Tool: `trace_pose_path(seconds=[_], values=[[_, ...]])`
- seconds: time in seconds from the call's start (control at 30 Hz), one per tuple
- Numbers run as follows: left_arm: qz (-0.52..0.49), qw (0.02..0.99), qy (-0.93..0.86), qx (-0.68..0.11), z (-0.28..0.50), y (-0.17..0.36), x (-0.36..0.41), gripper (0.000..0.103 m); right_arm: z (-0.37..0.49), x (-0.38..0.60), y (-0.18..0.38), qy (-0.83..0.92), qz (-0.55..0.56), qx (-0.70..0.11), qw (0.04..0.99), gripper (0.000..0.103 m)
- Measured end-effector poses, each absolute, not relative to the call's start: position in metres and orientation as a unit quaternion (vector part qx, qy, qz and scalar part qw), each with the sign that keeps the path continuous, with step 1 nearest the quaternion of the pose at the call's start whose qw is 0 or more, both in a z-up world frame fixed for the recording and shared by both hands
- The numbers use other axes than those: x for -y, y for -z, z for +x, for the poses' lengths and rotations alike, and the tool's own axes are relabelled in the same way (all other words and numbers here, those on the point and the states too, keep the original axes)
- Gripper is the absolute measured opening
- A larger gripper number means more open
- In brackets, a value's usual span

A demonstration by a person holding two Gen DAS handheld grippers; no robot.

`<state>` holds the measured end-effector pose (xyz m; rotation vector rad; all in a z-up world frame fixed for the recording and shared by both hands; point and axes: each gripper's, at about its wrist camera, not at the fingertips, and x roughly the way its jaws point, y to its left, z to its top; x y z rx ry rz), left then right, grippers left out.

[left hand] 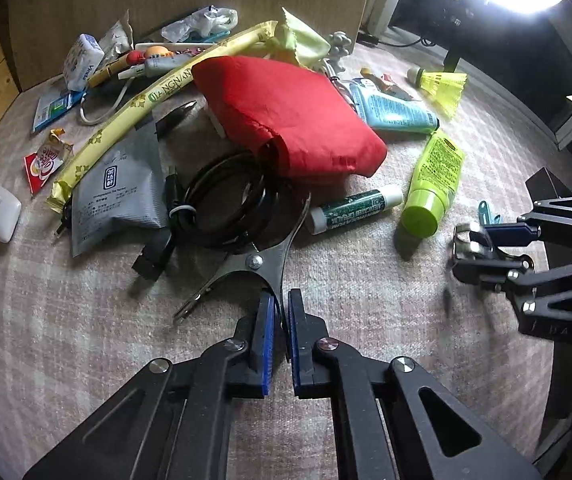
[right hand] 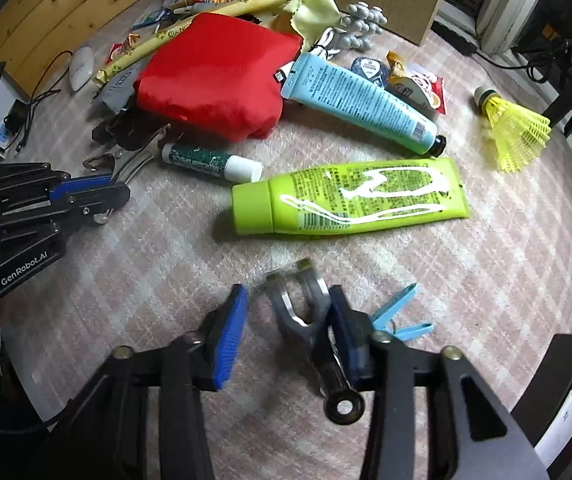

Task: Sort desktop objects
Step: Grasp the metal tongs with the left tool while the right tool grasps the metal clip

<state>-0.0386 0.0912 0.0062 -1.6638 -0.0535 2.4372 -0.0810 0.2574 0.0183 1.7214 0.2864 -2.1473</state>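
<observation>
A: What has the left gripper (left hand: 282, 312) got?

B: Its blue-padded jaws are clenched on one handle of the flat steel spring clamp (left hand: 246, 268), which lies on the pale checked cloth covering the bench (left hand: 365, 300). The clamp's far tips reach under the coiled black cable (left hand: 222, 204), just in front of the crumpled red fabric bag (left hand: 286, 120).

A: And the right gripper (right hand: 286, 320)?

B: Its jaws stand partly apart around a small grey metal forked tool with a black ringed handle (right hand: 305, 312). The tool rests against the right pad (right hand: 345, 332); the left pad (right hand: 230, 332) is clear of it, so it is not gripped. A light blue plastic clothes peg (right hand: 401, 312) lies just beside that right pad.

A: Where are the other things?

B: A lime green squeeze tube (right hand: 345, 196) lies on its side near the middle, with a dark green stick with a white cap (right hand: 210, 162) beside its cap end. A long light blue tube with a black cap (right hand: 357, 100) lies beyond it, touching the red bag. A yellow plastic shuttlecock (right hand: 513, 128) sits well apart on the right.
</observation>
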Motion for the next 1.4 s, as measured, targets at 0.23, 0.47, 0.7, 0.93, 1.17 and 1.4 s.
trace_pose_path(seconds=[0.23, 0.47, 0.7, 0.93, 1.17, 1.4], values=[[-0.561, 0.104, -0.821, 0.021, -0.013, -0.008, -0.087, 0.003, -0.064, -0.259, -0.022, 0.764, 0.615, -0.063, 0.185, 0.026], [-0.561, 0.111, -0.820, 0.009, 0.026, -0.008, -0.091, 0.003, -0.044, -0.267, -0.025, 0.771, 0.613, -0.014, 0.172, 0.026], [-0.566, 0.122, -0.815, -0.001, 0.054, -0.013, -0.094, 0.008, -0.013, -0.288, -0.026, 0.778, 0.609, 0.011, 0.156, 0.026], [-0.539, 0.112, -0.835, -0.030, 0.056, -0.034, -0.092, 0.040, 0.002, -0.297, -0.029, 0.785, 0.602, 0.031, 0.140, 0.025], [-0.537, 0.128, -0.829, -0.092, 0.034, -0.024, -0.115, 0.053, 0.013, -0.307, -0.029, 0.790, 0.600, 0.038, 0.120, 0.025], [-0.543, 0.135, -0.823, -0.098, 0.025, -0.013, -0.123, 0.032, 0.026, -0.323, -0.029, 0.794, 0.596, 0.059, 0.101, 0.025]])
